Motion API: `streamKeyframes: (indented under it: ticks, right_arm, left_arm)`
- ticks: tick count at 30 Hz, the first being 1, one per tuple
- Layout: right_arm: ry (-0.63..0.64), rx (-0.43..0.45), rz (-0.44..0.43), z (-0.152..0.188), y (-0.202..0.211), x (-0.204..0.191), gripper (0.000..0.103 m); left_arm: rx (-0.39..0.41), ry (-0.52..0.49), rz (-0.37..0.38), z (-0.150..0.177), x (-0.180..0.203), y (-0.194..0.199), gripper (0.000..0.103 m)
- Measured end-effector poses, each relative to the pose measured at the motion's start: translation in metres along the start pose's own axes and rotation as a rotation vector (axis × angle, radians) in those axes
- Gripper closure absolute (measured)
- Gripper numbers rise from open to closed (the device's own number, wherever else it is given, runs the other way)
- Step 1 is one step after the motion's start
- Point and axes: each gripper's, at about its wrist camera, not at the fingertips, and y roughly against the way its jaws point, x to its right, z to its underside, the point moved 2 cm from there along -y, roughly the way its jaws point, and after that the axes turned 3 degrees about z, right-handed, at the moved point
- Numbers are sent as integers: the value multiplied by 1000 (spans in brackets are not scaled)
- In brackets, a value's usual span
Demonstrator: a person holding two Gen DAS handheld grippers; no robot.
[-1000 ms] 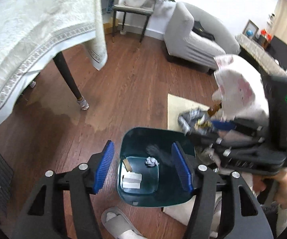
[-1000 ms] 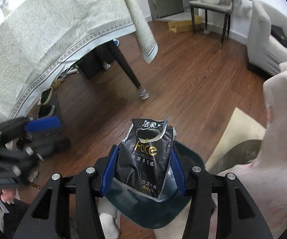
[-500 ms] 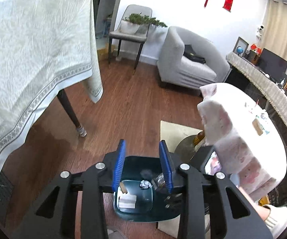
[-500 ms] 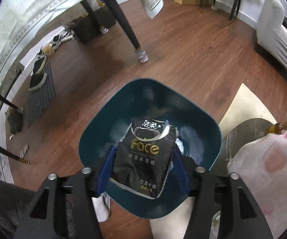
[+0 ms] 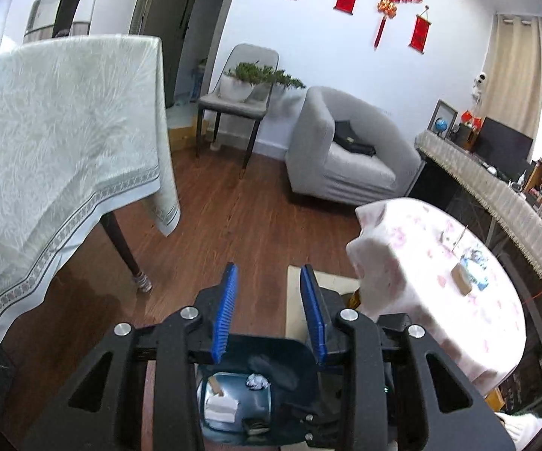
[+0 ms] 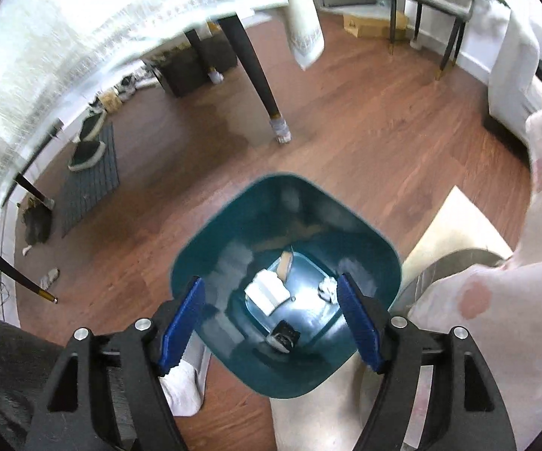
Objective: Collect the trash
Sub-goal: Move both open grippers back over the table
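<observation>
Bin and packet, seen from above

Right hand-held gripper (image 6: 271,323): wide open, empty, over the teal bin (image 6: 211,248) on the floor (image 6: 365,143). Black packet (image 6: 285,336) lies inside, below it, beside white tissue (image 6: 267,293). Left hand-held gripper (image 5: 269,312): narrowly parted, empty, above the bin.

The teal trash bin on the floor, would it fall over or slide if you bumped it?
The teal trash bin would probably slide easily: it looks like thin plastic on smooth wood floor. It likely weighs little, holding only a folded white tissue, a crumpled paper ball and a black wrapper. Its mouth is wider than its base, so a high bump might tip it.
</observation>
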Motion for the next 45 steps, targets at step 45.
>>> streamKeyframes:
  ticks: [45]
  right_arm:
    - [-323,405,238,130,258,240,40]
  left_arm:
    - [-187,-286,205,47,258,-121,27]
